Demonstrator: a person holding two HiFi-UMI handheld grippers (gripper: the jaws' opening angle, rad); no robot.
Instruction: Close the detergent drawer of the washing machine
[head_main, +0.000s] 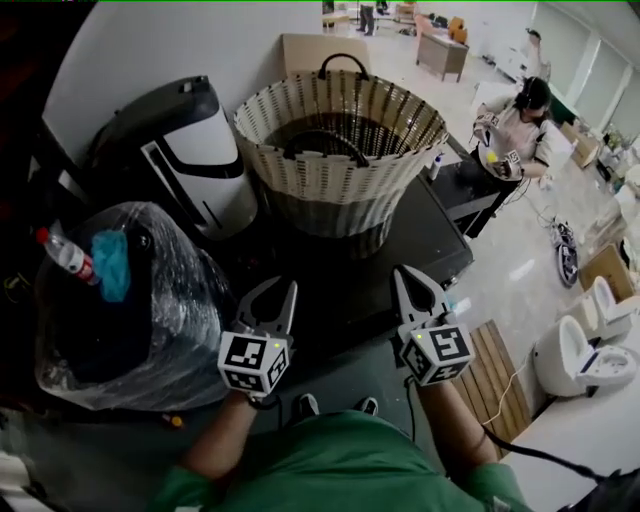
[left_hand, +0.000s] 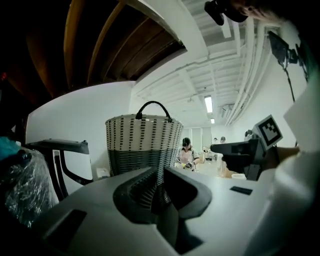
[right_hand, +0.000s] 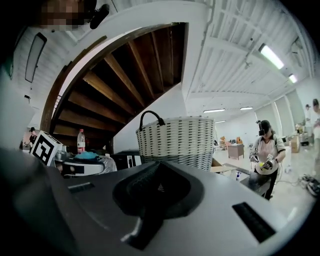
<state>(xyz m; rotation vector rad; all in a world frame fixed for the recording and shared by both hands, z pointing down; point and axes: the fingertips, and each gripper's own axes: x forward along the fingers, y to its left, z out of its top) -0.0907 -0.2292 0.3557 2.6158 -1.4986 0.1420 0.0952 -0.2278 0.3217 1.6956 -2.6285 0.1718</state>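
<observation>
The left tongs (head_main: 270, 297) stand narrowly apart and hold nothing. In the left gripper view a strip of the woven basket (head_main: 340, 150) shows through the slit between the ribbed pads. The right tongs (head_main: 418, 288) are drawn together on nothing, their dark pads meeting in the right gripper view. Both point forward, away from the person's green shirt (head_main: 330, 465). They sit side by side but apart, each with its marker cube towards the body. Both forearms reach out from the body.

Both tips hover over the near edge of the washing machine (head_main: 425, 240), touching nothing. Its dark flat top is the surface that carries the basket, which stands upright with its black handles raised. The detergent drawer cannot be made out from this angle.

To the left sits a plastic-wrapped bundle (head_main: 150, 330), with a red-capped bottle (head_main: 65, 255) and a teal cloth (head_main: 110, 265) on top of it.
</observation>
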